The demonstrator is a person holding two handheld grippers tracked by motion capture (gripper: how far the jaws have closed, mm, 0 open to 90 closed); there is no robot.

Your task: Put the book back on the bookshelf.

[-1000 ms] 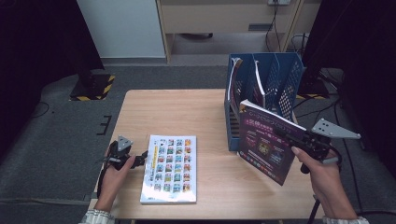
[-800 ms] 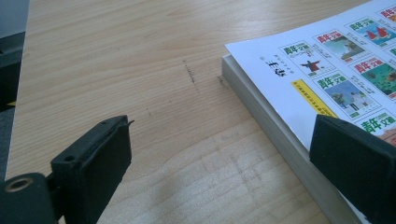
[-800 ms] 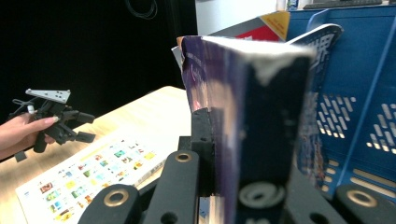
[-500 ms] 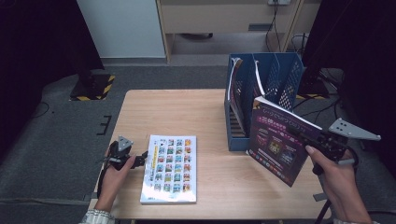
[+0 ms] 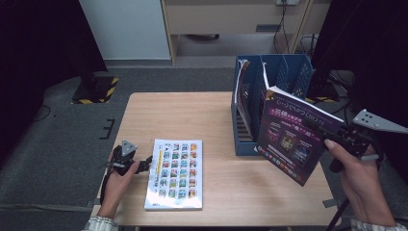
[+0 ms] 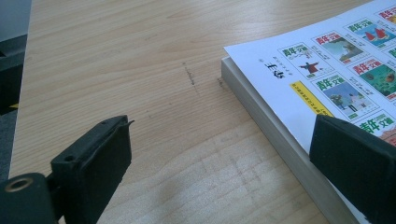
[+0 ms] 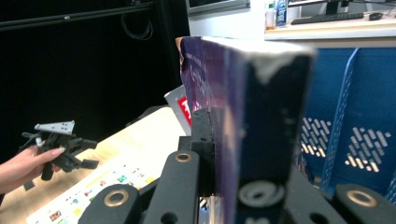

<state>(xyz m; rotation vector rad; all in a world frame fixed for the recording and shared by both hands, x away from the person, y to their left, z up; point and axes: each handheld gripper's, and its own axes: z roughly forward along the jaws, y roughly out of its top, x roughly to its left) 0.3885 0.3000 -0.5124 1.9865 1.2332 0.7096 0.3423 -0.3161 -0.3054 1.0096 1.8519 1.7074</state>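
Aloft, right gripper (image 5: 332,134) fingers clamped on purple magazine (image 5: 293,137); left gripper (image 5: 144,165) fingers apart.

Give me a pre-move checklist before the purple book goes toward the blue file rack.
1. Grip: right gripper shut on the purple book: ok.
2. Book off the table, tilted in the air beside the rack: ok.
3. Free slot: the file rack already holds a book in its left slot; dividers further right look open, but their depth is hidden: cannot tell.
4. Book lined up with a slot: it hangs in front of the rack, tilted, not above an opening: not ok.
5. Left gripper open, at the edge of the white book, away from the rack: ok.
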